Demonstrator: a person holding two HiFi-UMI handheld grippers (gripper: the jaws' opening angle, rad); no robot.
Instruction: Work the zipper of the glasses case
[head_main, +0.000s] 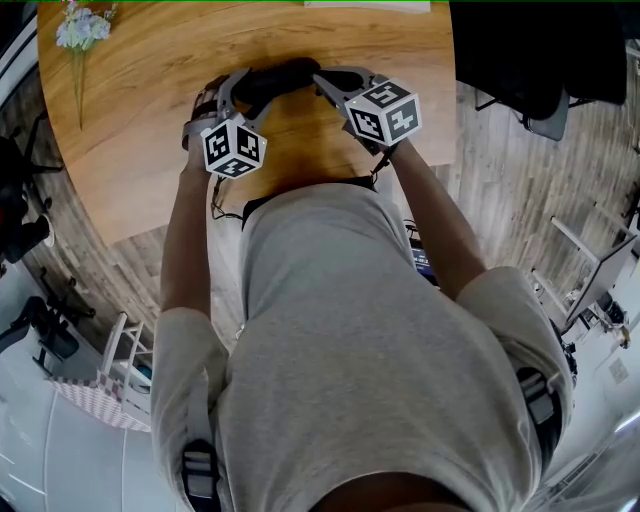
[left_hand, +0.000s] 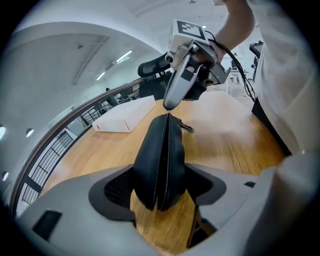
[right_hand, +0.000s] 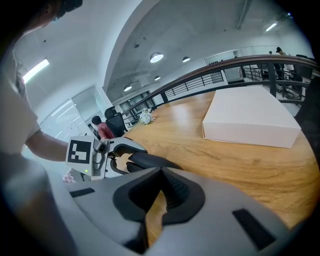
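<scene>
Warm wooden table (head_main: 120, 150) is filling the middle of this open office, with a white box (right_hand: 250, 117) lying flat on it and the glasses case (left_hand: 159, 160) sitting well short of that box, on the person's side. The person is leaning over it with 2 grippers.

The left gripper (left_hand: 160, 186) is clamping the case by its 2 flat sides, so it is standing on edge with the zipper (left_hand: 163, 145) facing up. From this gripper the case's long axis is running straight away, toward the right gripper (left_hand: 168, 104), which is meeting it at the end nearer the box.

The right gripper's jaws are pressing together right where the zipper line is ending. I judge they are pinching the zipper pull, though the tab is too small to make out. The right gripper is the one placed to do the work, and its travel would be lying along that axis, back toward the left gripper, while the left is bracing the case.
</scene>
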